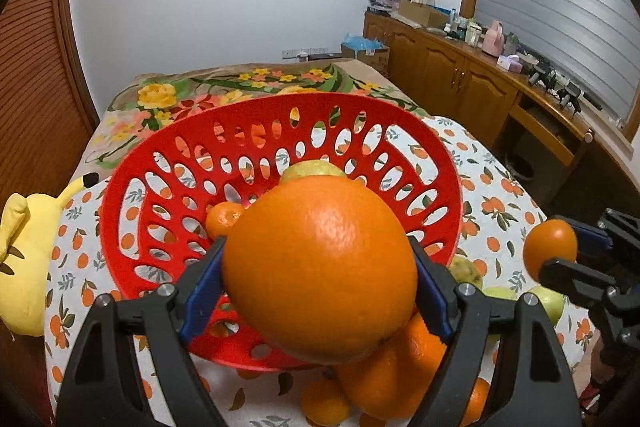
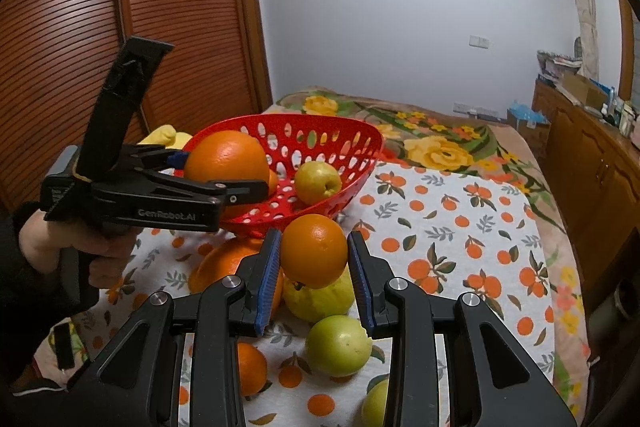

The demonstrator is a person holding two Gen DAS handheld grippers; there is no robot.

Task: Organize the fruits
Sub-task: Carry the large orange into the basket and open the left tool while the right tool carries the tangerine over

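The left tongs [image 1: 320,279] clench a large orange [image 1: 320,267] between their blue pads, holding it above the near rim of the red perforated basket [image 1: 160,163]. In the right wrist view the same large orange [image 2: 226,163] sits at the basket's left edge, just over the rim, with the left tongs [image 2: 224,179] reaching in from the left and a hand [image 2: 72,251] gripping their handle.

The right tongs [image 2: 314,263] grasp a smaller orange [image 2: 314,251], pressed between both blue pads and lifted clear of the fruit below it. In the left wrist view this smaller orange [image 1: 550,249] appears at the far right, with the right tongs [image 1: 568,255] closed on it.

Inside the basket [image 2: 360,147] lie a yellow-green pear-like fruit [image 2: 318,183] and a small orange [image 1: 224,217], which rests on the basket floor to the left of the held large orange.

The basket stands on a white cloth printed with oranges [image 2: 460,227], spread over a bed with a floral blanket [image 2: 440,147]. On the cloth, near the basket's front, a loose pile of fruit remains: a big orange [image 2: 220,263] on the left, a yellow fruit [image 2: 320,299] directly under the lifted smaller orange, a green apple-like fruit [image 2: 338,345] nearer still, another orange [image 2: 250,367] at the near left, and a pale green fruit [image 2: 376,403] at the near edge.

A yellow plush toy [image 1: 28,255] lies left of the basket.
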